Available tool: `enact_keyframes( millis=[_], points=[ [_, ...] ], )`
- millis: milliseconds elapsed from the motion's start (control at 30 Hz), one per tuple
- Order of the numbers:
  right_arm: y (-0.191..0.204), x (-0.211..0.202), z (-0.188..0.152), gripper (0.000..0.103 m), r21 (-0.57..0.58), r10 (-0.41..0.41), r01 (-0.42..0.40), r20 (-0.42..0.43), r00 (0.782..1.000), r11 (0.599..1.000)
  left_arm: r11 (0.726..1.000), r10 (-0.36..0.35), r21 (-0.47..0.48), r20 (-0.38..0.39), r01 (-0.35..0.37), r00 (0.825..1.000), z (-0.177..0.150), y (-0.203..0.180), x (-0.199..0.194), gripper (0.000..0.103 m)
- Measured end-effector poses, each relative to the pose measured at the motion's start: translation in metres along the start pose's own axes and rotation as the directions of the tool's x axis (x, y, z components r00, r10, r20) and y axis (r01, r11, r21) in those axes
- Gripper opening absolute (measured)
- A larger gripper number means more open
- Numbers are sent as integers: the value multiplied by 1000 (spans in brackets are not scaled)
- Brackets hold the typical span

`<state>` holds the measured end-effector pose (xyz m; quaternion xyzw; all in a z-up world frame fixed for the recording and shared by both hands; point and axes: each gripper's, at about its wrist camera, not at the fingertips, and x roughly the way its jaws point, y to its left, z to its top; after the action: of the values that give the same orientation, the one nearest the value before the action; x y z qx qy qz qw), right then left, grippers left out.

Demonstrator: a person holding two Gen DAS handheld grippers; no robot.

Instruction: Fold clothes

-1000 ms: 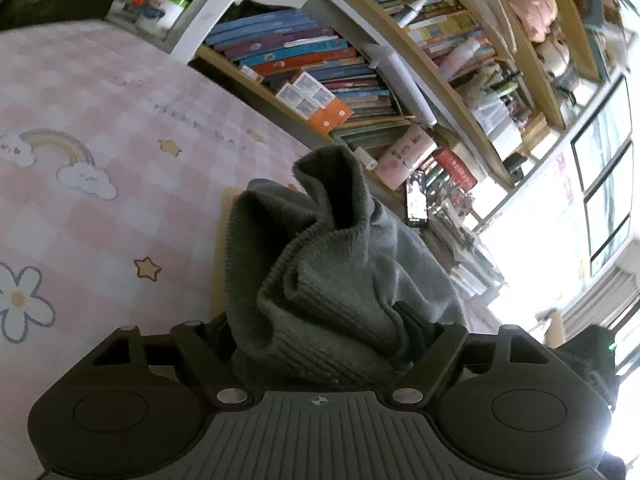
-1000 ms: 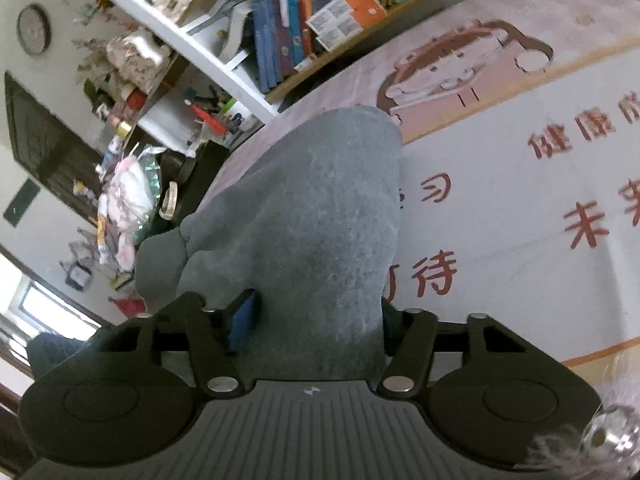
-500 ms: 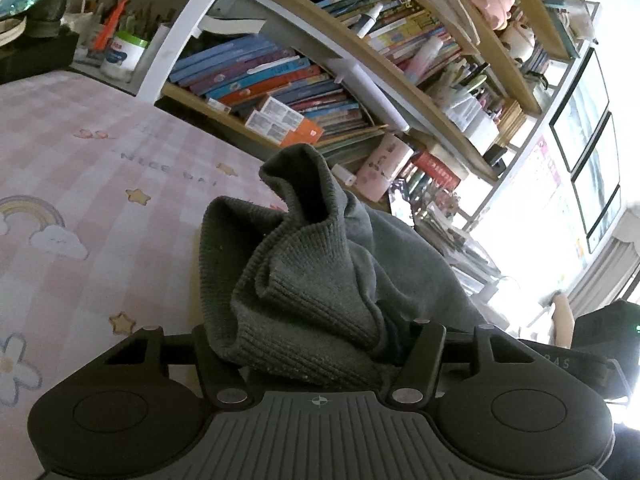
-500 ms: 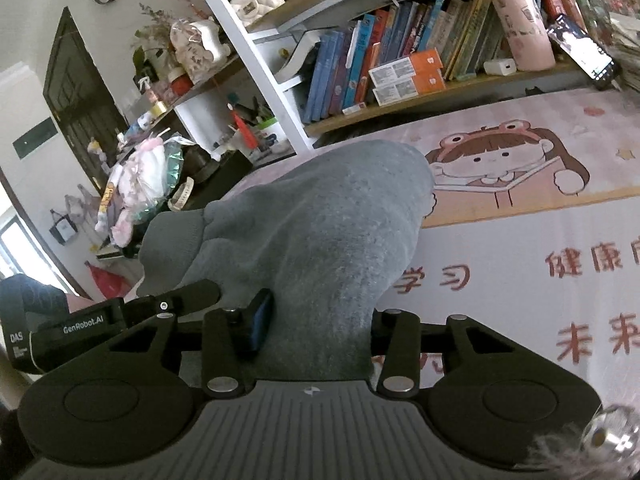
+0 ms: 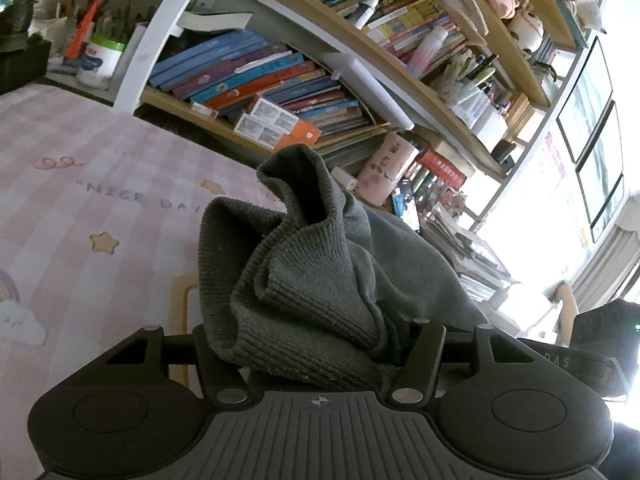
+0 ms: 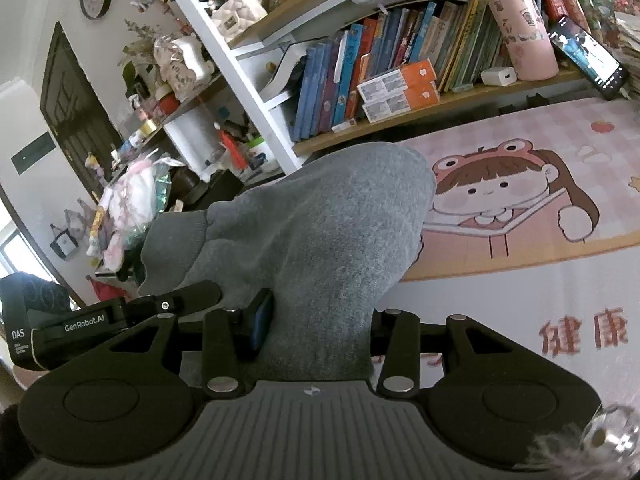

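The left gripper [image 5: 310, 340] is clamped on a thick bunch of a grey sweater [image 5: 296, 280], its jaws standing fairly wide because the ribbed hem is wadded between them. The knit piles up from the fingers in heavy folds, one peak rising toward the bookshelf [image 5: 304, 92], and the smoother body of the garment trails off to the right toward the other tool.

The right gripper [image 6: 316, 332] pinches another part of the same sweater [image 6: 304, 240], with a narrower gap, the cloth pressed against a blue pad [image 6: 262, 326] on its left finger. From there the fabric humps upward and away in a rounded mound and sags to the left, where the left gripper's dark body [image 6: 92, 326] shows just beside it.

The sweater hangs lifted between the two tools, above a pink checked mat [image 5: 80, 184] printed with stars, a cartoon girl [image 6: 504, 196] and red characters. Crowded shelves of books stand behind the mat.
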<state>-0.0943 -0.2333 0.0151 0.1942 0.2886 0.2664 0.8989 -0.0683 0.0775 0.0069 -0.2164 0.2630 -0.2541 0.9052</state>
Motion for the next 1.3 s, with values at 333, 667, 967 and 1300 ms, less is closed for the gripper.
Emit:
enact_keyframes(
  millis=[333, 667, 967, 1300],
  points=[
    [-22, 22, 27, 40, 13, -2, 2, 0, 1000, 1000, 1000, 11, -2, -13, -11, 1000, 23, 4, 30, 59],
    [-44, 48, 54, 40, 29, -3, 3, 5, 1000, 1000, 1000, 15, 6, -30, -15, 999, 50, 10, 64, 59],
    [-68, 73, 81, 40, 50, 5, -5, 6, 1000, 999, 1000, 27, 14, -67, -26, 997, 80, 12, 100, 59],
    [-97, 109, 122, 40, 65, 0, -2, 34, 999, 998, 1000, 13, 28, -37, -12, 999, 111, 26, 148, 59]
  ],
)
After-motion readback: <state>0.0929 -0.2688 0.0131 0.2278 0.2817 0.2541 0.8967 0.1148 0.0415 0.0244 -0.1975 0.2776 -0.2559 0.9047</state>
